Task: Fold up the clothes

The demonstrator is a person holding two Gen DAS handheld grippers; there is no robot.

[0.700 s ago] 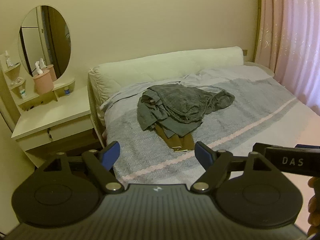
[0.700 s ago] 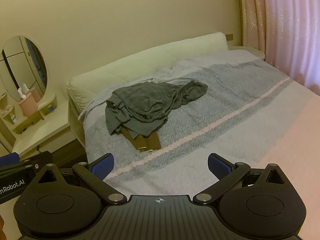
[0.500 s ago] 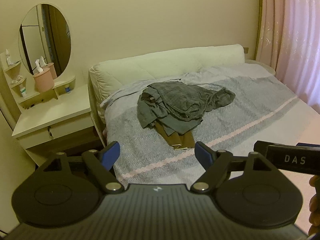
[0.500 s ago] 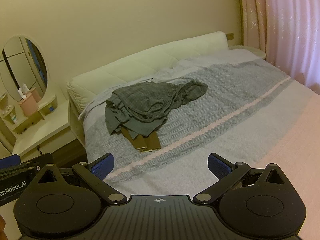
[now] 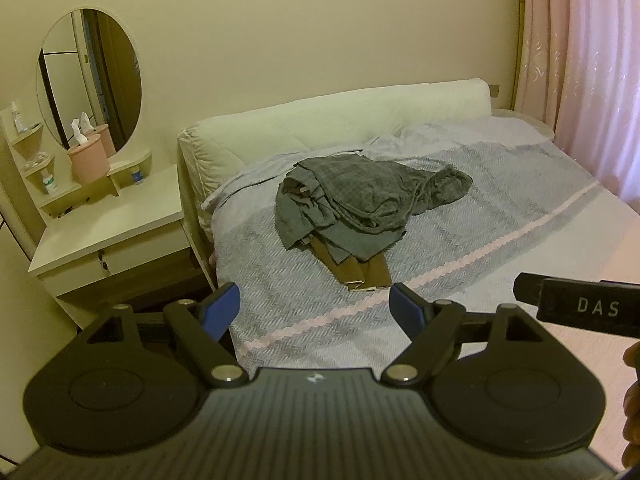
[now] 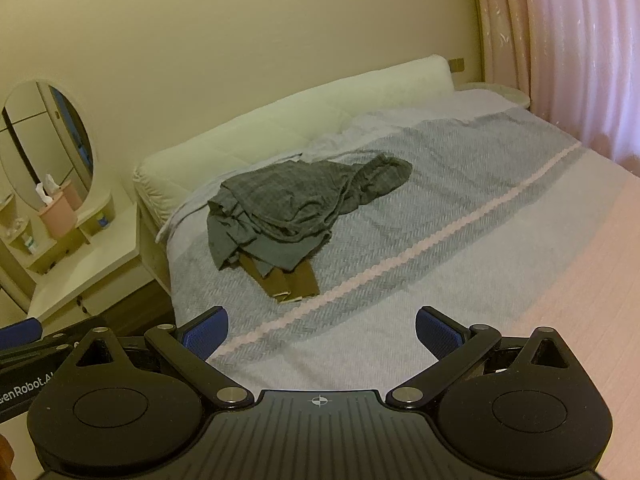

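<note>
A crumpled grey checked garment lies in a heap near the head of the bed, on top of a brown garment whose end sticks out toward me. The same heap and brown piece show in the right wrist view. My left gripper is open and empty, held in the air well short of the heap. My right gripper is open and empty, also well short of it. The right gripper's body shows at the right edge of the left wrist view.
The bed has a grey herringbone cover with a pink stripe and a cream headboard. A cream dressing table with an oval mirror and a pink tissue holder stands left of it. Pink curtains hang at the right.
Both views have shifted slightly; the heap sits a little lower and nearer in the frames. The jaws of both grippers stay open and the clothes have not moved.
</note>
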